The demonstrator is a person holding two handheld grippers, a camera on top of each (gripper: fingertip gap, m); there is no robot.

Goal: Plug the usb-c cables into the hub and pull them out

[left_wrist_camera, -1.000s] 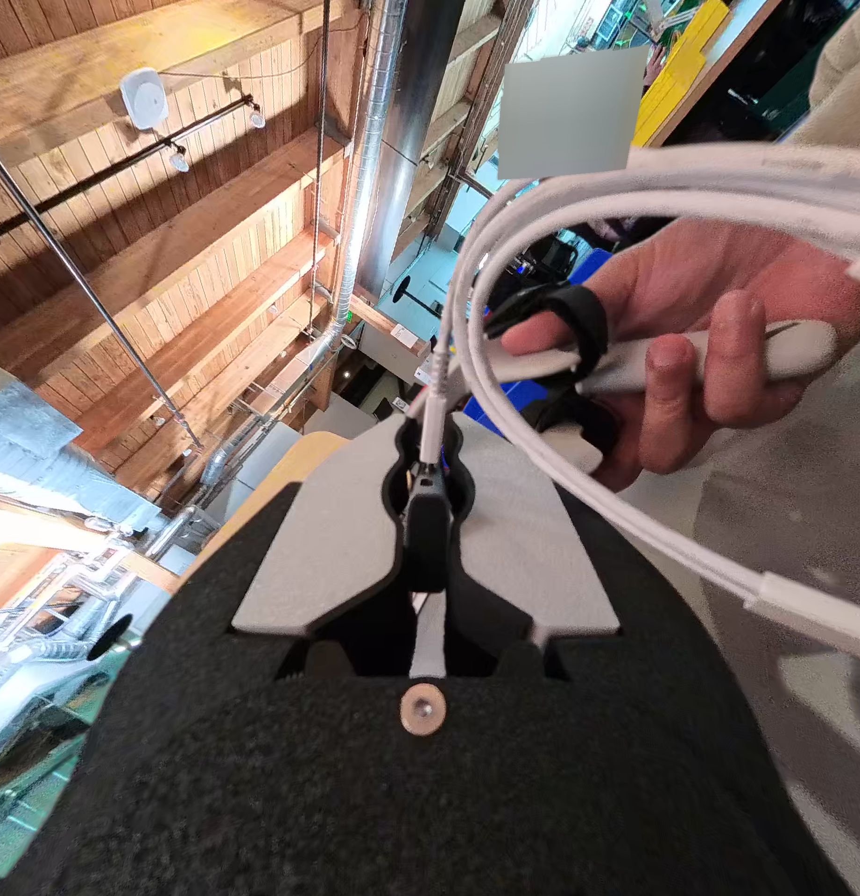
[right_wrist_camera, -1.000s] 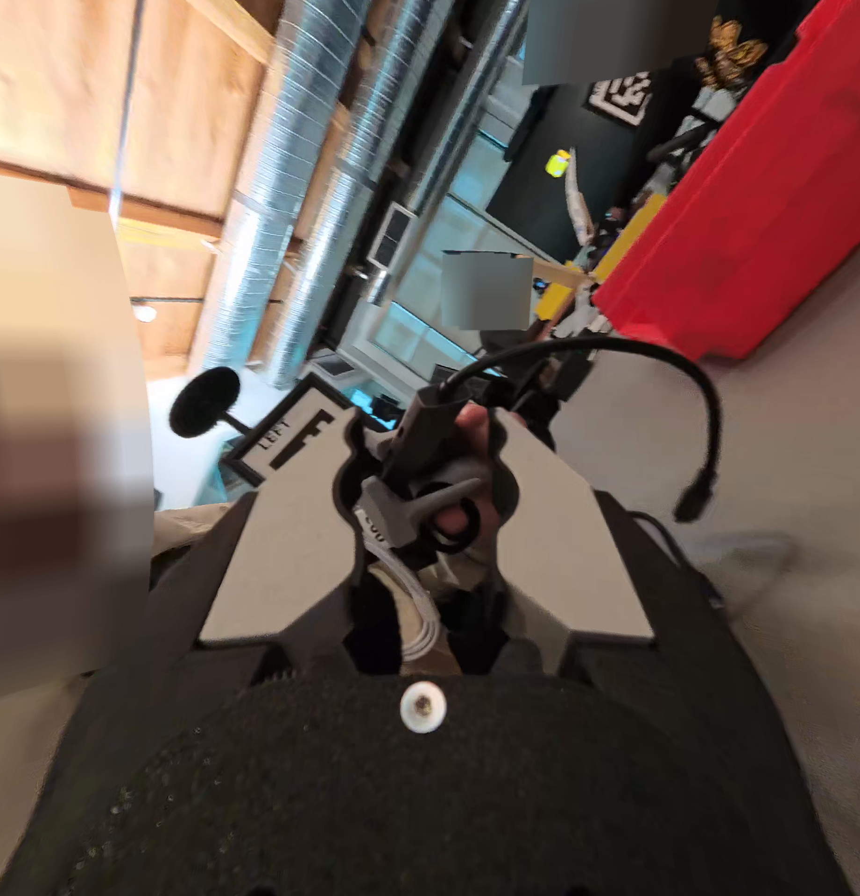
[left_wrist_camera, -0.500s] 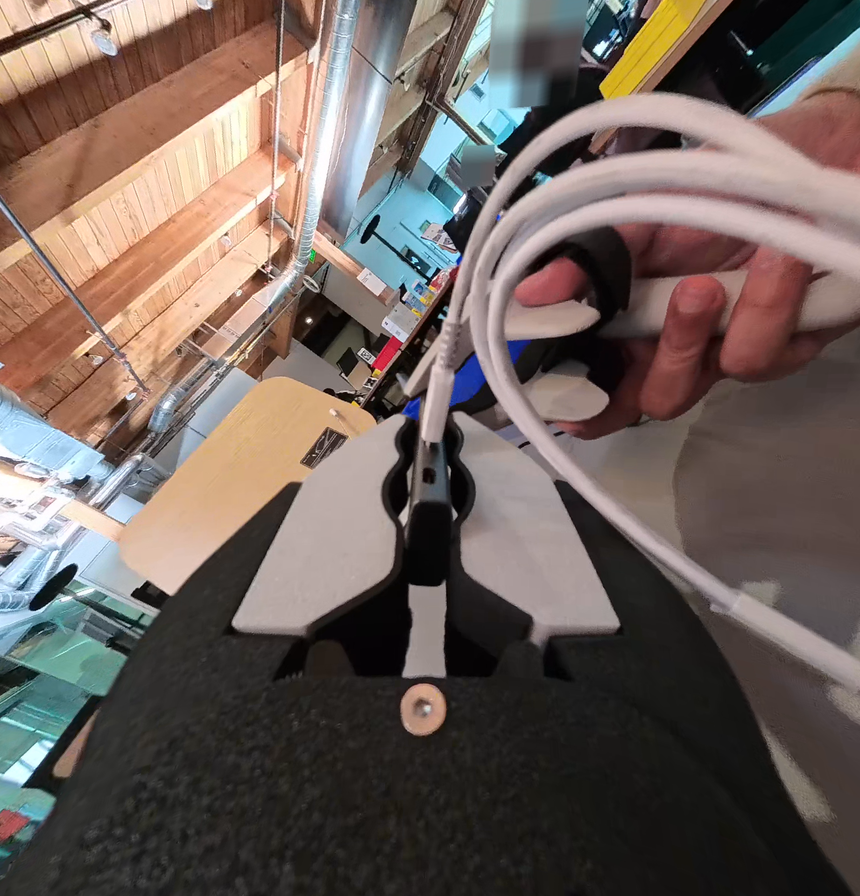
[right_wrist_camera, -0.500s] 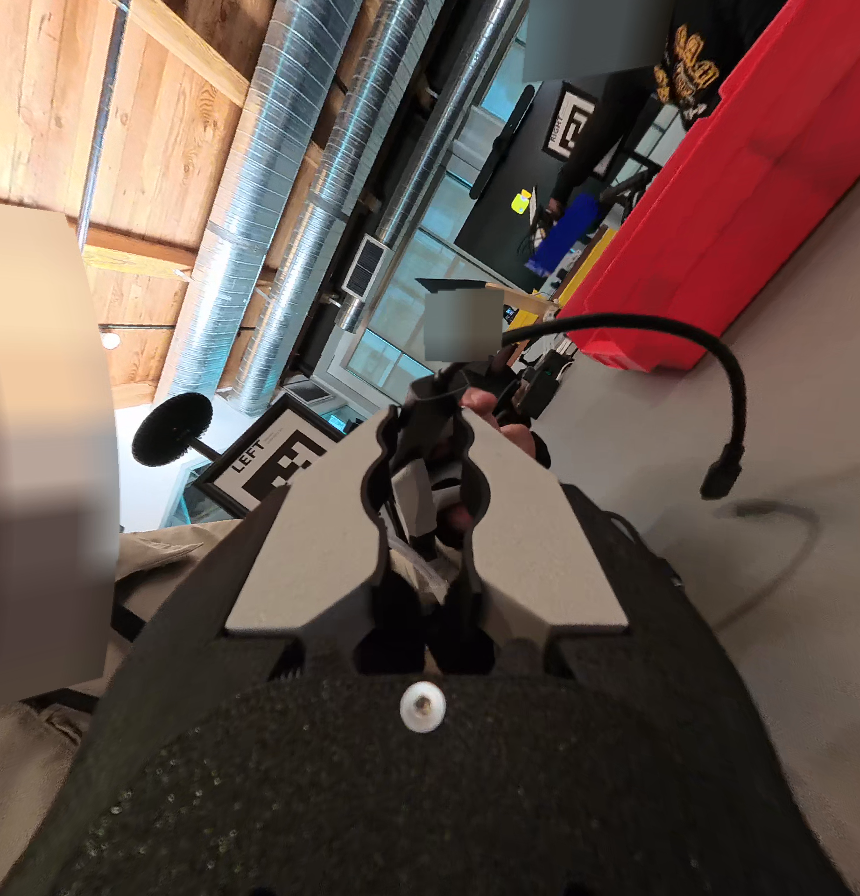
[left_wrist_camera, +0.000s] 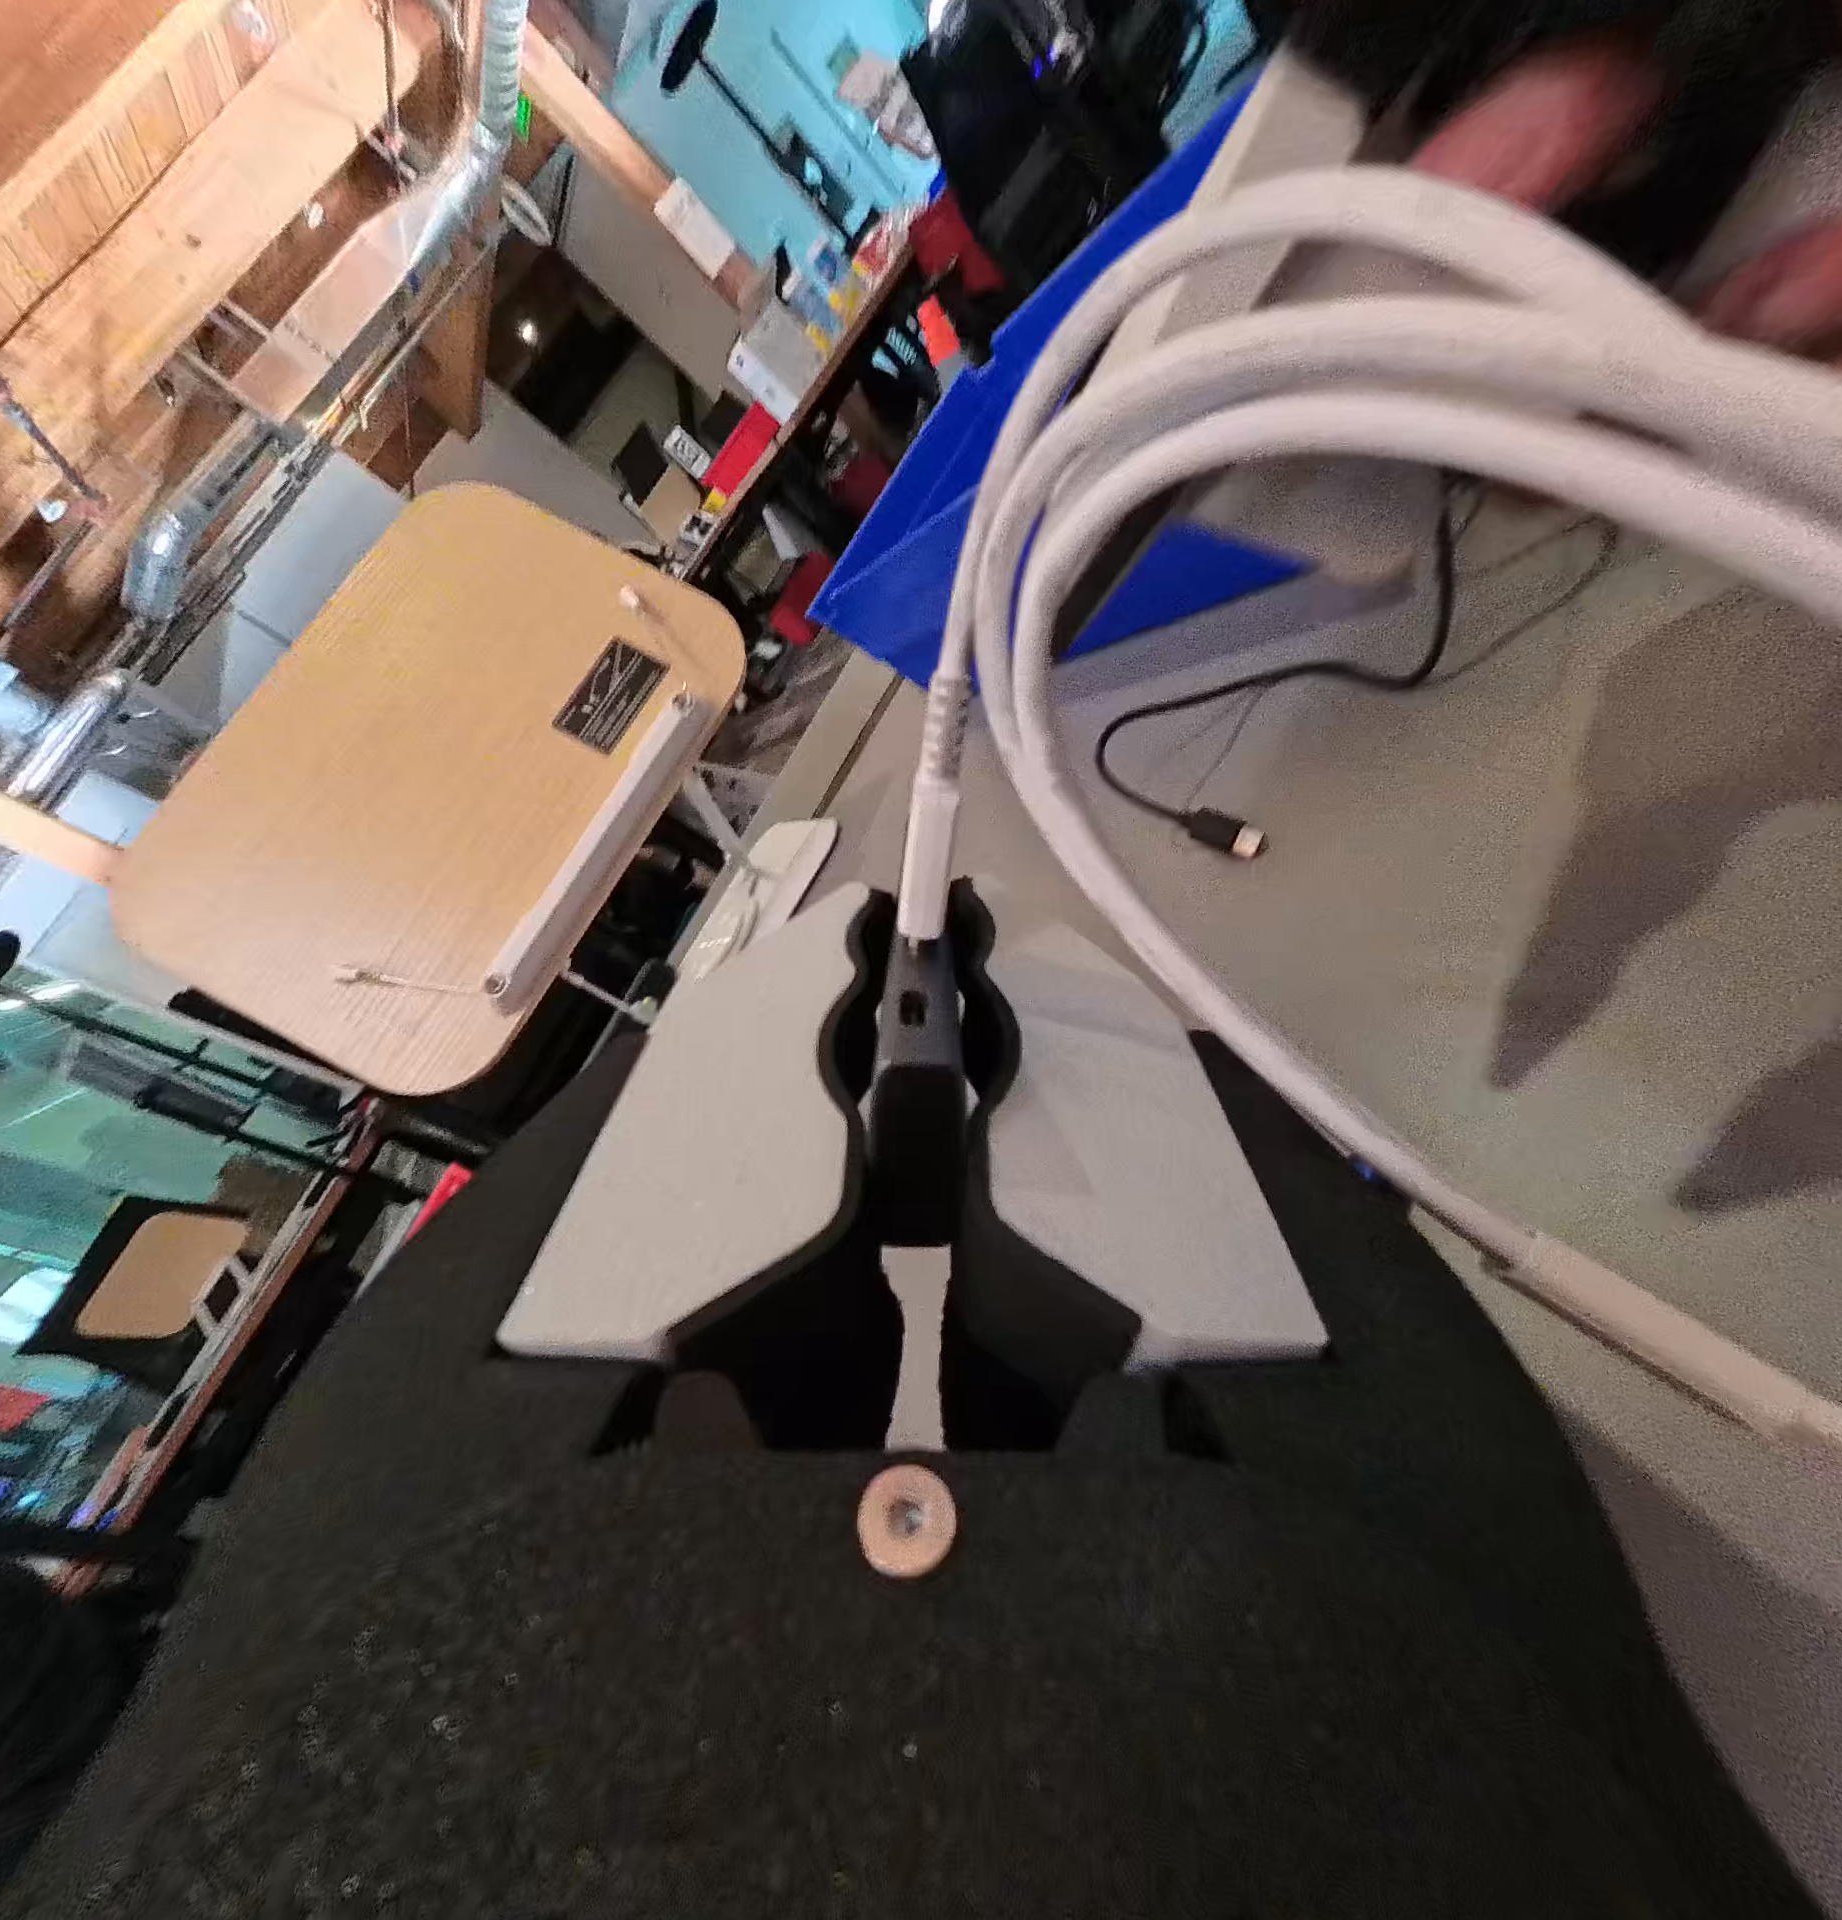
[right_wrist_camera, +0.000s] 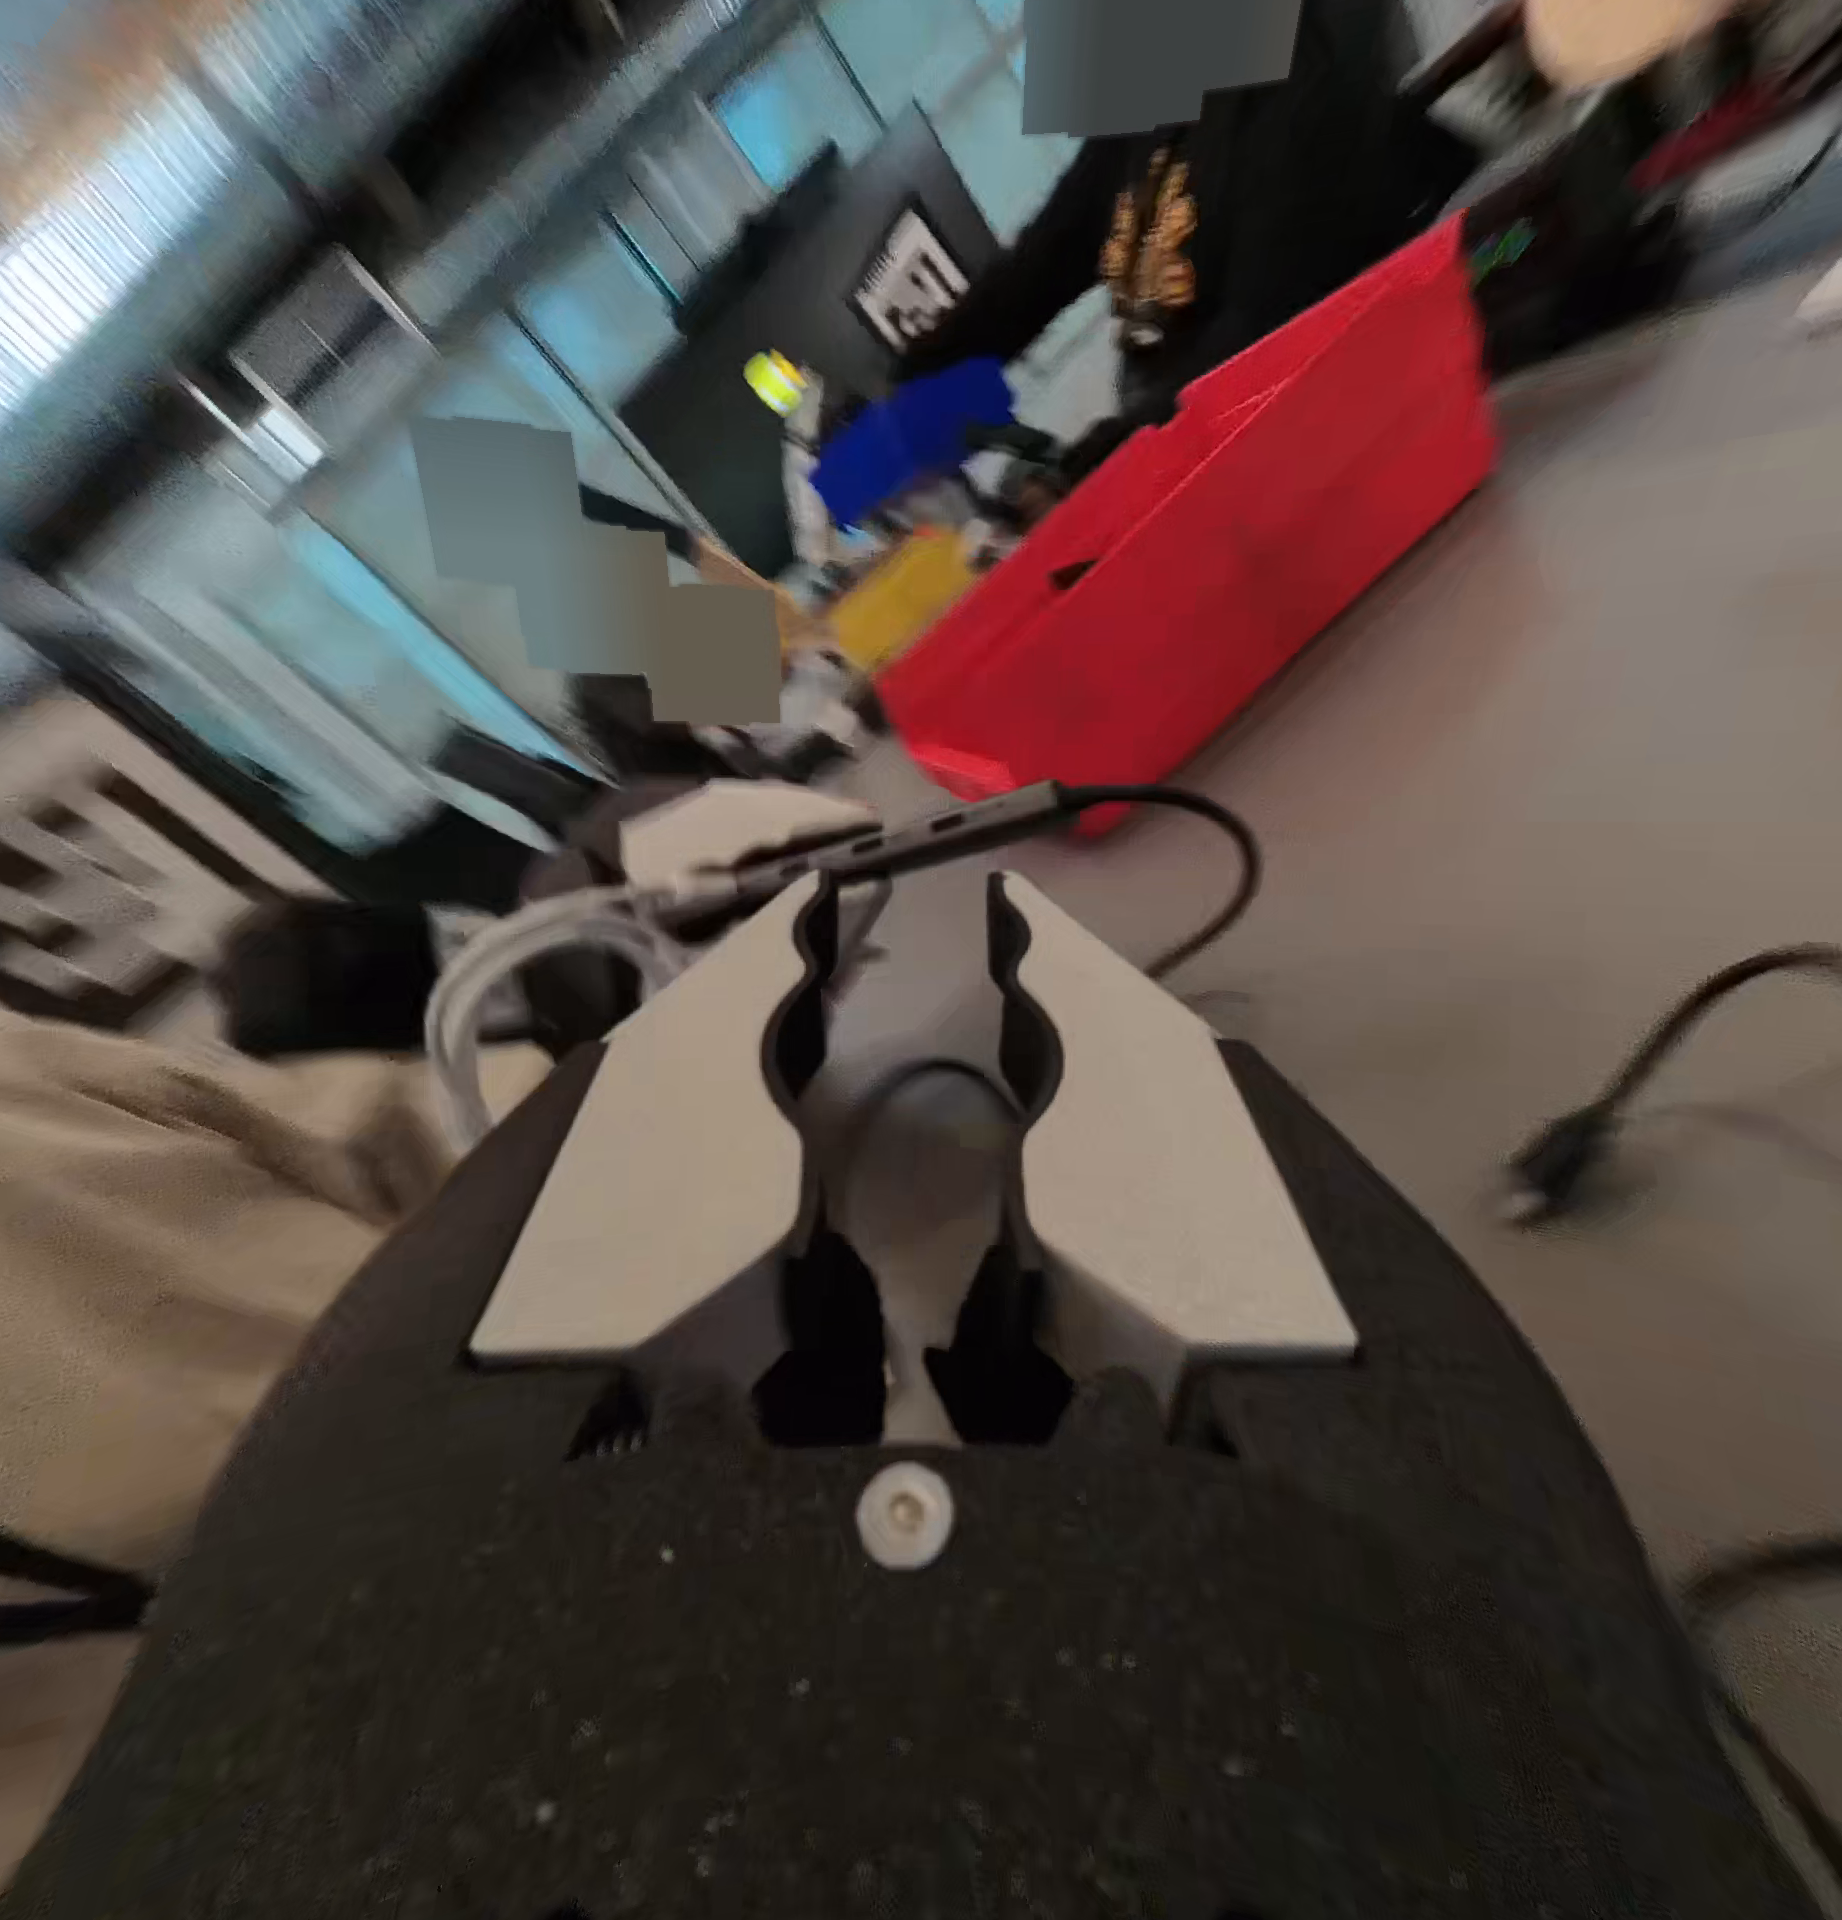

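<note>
My left gripper (left_wrist_camera: 923, 920) is shut on the dark slim hub (left_wrist_camera: 917, 1081), held edge-on between its fingers. A white usb-c cable (left_wrist_camera: 1301, 343) has its plug (left_wrist_camera: 927, 873) seated in the hub's front end and loops up to the right towards a hand (left_wrist_camera: 1519, 114). My right gripper (right_wrist_camera: 909, 894) is open and empty. Just beyond its tips the right wrist view shows the hub (right_wrist_camera: 896, 842) lengthwise, with its black lead (right_wrist_camera: 1234, 883) curving down to the table and the white cable coil (right_wrist_camera: 481, 987) at the left. A loose black usb-c cable's plug (left_wrist_camera: 1223, 831) lies on the grey table.
A blue bin (left_wrist_camera: 958, 457) stands on the grey table (left_wrist_camera: 1416, 987) beyond the left gripper. A red bin (right_wrist_camera: 1208, 603) stands beyond the hub. Another black cable end (right_wrist_camera: 1551, 1164) lies at the right. A wooden chair (left_wrist_camera: 408, 790) is at the left, and a person's beige clothing (right_wrist_camera: 169, 1195) is close by.
Both views have swung down from the ceiling towards the table. My right gripper has opened and drawn back from the hub. The left gripper still holds the hub with the white cable in it.
</note>
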